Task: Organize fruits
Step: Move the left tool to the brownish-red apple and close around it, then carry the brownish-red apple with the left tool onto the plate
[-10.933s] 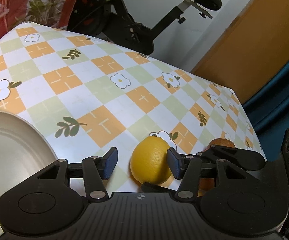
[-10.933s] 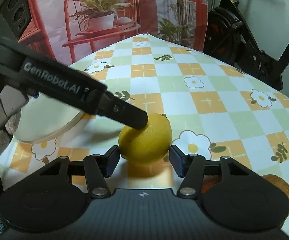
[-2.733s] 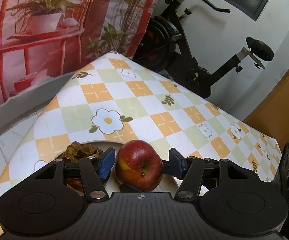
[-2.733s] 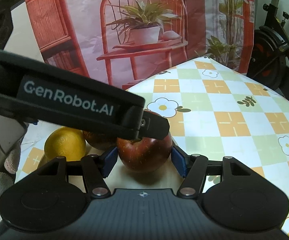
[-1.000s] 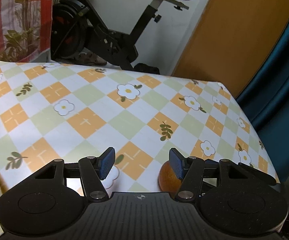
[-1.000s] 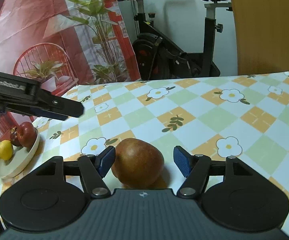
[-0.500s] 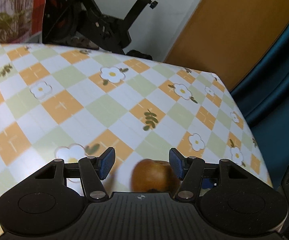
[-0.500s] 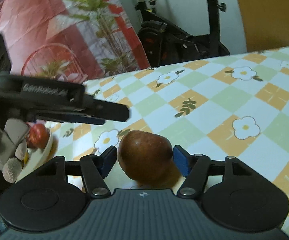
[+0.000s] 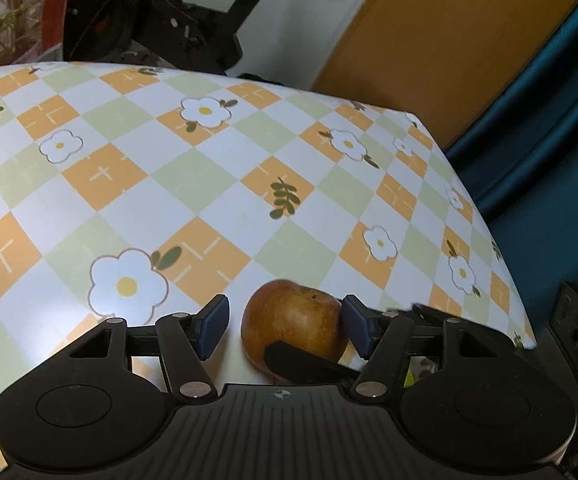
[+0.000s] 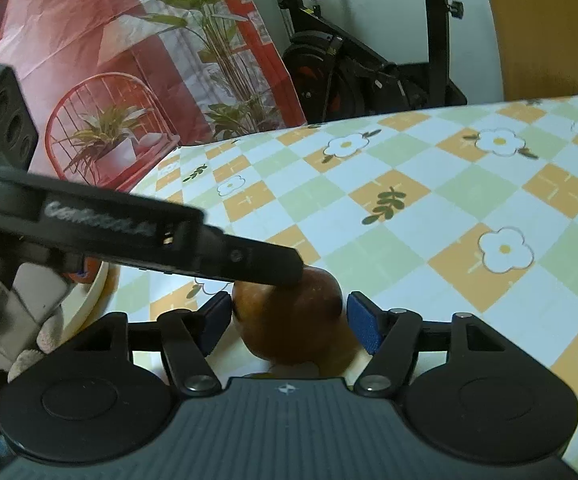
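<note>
Checkered floral surface (image 9: 217,184) carries a brown-red apple (image 9: 295,326) near its front edge. Left wrist view: left gripper (image 9: 285,322) jaws, just widened, stand apart around the apple, with a gap at the left pad. Right wrist view alone shows a plate (image 10: 89,300) at left; right gripper (image 10: 289,322) jaws flank the apple, contact unclear.

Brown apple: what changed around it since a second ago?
The left gripper swung over and down; the brown apple now sits between its jaws, which opened slightly. The right gripper stayed open around it, and the apple stayed on the table.
</note>
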### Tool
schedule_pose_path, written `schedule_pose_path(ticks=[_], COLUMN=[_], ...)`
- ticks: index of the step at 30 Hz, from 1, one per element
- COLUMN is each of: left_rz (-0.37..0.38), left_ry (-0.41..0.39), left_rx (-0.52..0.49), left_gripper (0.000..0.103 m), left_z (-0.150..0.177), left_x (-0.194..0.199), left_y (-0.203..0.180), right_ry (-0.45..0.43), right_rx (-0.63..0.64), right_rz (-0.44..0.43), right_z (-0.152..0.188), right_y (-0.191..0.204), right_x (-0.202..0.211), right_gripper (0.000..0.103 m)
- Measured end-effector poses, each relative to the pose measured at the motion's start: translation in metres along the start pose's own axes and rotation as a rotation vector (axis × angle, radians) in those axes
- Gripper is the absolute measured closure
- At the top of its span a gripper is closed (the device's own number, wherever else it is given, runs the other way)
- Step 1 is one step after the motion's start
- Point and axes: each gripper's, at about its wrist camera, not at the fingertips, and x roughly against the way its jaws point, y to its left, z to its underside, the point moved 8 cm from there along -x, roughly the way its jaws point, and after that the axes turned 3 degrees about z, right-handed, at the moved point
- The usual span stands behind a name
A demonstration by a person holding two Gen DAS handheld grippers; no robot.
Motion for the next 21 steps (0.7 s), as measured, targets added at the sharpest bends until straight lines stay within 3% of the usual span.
schedule_pose_path(ticks=[12,17,21], left_rz=[0.055,0.049,0.003], left_ry=[-0.003,-0.041,-0.060], left_rx=[0.047,0.031,0.049], left_gripper=[0.041,0.041,0.041], left_z=[0.004,0.000,-0.003], left_x=[0.007,0.041,0.079], left_y=[0.004,0.009,0.028], right_ry=[0.014,-0.004,-0.019], right_rx=[0.037,0.083,0.119], right_rz=[0.014,0.012,-0.026], right_z=[0.000,-0.009,-0.020], right_y=[0.013,0.033,0.065], right_x=[-0.007,-0.001,0.001], right_gripper=[0.037,0.037,0.037])
